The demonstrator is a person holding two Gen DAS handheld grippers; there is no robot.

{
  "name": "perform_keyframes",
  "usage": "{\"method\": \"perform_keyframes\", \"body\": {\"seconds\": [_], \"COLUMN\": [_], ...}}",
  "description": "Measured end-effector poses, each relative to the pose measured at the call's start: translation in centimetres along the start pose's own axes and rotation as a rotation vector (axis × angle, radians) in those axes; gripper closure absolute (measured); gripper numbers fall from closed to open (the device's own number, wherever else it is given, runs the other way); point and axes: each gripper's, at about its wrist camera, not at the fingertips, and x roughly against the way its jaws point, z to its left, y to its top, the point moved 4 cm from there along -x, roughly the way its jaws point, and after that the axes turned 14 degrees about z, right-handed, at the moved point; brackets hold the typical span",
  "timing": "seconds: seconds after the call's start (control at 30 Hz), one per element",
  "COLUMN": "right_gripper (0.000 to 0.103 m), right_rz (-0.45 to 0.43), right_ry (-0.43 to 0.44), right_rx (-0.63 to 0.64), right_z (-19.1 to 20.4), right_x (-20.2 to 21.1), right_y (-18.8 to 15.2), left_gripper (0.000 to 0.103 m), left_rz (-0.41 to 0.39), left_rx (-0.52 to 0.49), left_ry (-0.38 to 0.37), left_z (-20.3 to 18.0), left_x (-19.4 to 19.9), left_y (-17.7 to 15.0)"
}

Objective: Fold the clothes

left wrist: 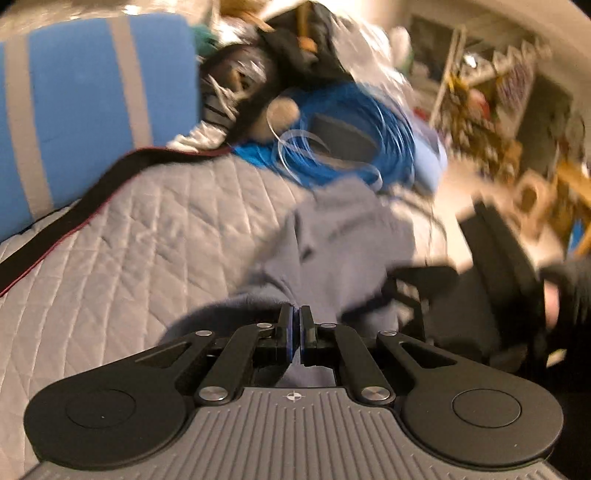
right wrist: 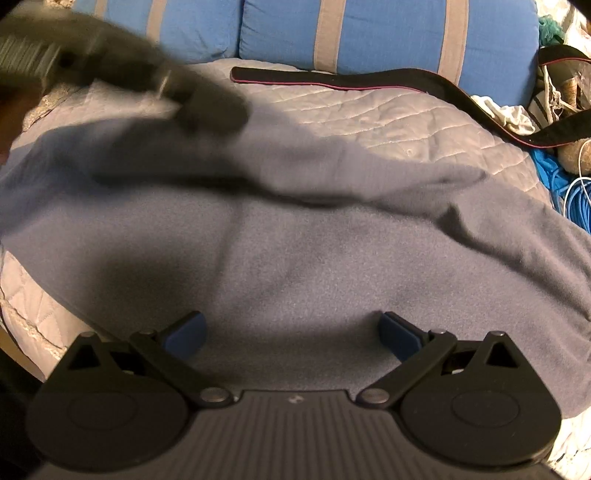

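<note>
The grey fleece garment lies spread on a quilted grey bedcover, filling nearly all the ground ahead of the right gripper. Its near hem runs under and just before that gripper's blue pads, which stand wide apart and released, with nothing pinched between them — only the flat cloth below. Bare quilt shows beyond the garment's far edge, up to a black strap with a red border and the blue pillows with grey stripes behind it. To the right of this gripper the garment's edge comes close to a coil of blue cable and a heap of clutter.

The left gripper is clenched, its pads pressed together on a fold of the same grey fleece, which rises bunched ahead of its fingers. To the left of it lies open quilt as far as the black strap and a blue pillow. Ahead sits the blue cable coil; to the right, the dark blurred shape of the other gripper — and a hand behind it.

In the right wrist view the left gripper shows only as a dark blur at the upper left, with a lifted stretch of fleece trailing from it across the garment.
</note>
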Motion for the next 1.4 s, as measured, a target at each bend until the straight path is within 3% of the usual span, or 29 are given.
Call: {"method": "perform_keyframes", "body": {"seconds": [0.13,0.2,0.27,0.47,0.67,0.8,0.87,0.9,0.97,1.07,1.4], "right_gripper": [0.000,0.000,0.000,0.000,0.000,0.000,0.000,0.000,0.000,0.001,0.001], "right_rz": [0.002,0.004,0.004,0.002,0.006,0.020,0.027,0.030,0.036,0.039,0.022], "right_ry": [0.001,0.003,0.002,-0.003,-0.003,-0.018,-0.027,-0.028,-0.027,-0.024,-0.005], "right_rx": [0.000,0.000,0.000,-0.001,0.001,0.015,0.025,0.029,0.035,0.041,0.037], "right_z": [0.0,-0.1,-0.1,0.3,0.4,0.6,0.8,0.8,0.8,0.8,0.5], "right_x": [0.0,0.0,0.0,-0.1,-0.1,-0.4,-0.5,-0.5,-0.6,-0.7,-0.3], "right_y": [0.0,0.0,0.0,0.2,0.2,0.3,0.3,0.3,0.3,0.3,0.0], "left_gripper": [0.097,0.077,0.066,0.059,0.060,0.061,0.065,0.077,0.089,0.099,0.099], "left_rz": [-0.001,-0.006,0.001,0.046,-0.011,-0.108,-0.135,-0.125,-0.106,-0.086,-0.032], "left_rx": [0.002,0.005,0.017,0.107,0.363,0.553,0.645,0.674,0.733,0.784,0.796], "left_ry": [0.045,0.051,0.039,-0.041,-0.391,-0.506,-0.517,-0.509,-0.493,-0.477,-0.472], "left_z": [0.9,1.4,2.0,4.8,9.1,12.2,13.9,14.5,15.8,17.0,18.0], "left_x": [-0.6,-0.9,-1.4,-3.6,-5.3,-5.7,-6.0,-6.4,-7.1,-8.2,-9.7], "left_y": [-0.6,-0.6,-0.6,-0.2,0.8,1.8,2.1,2.3,2.6,2.7,1.8]}}
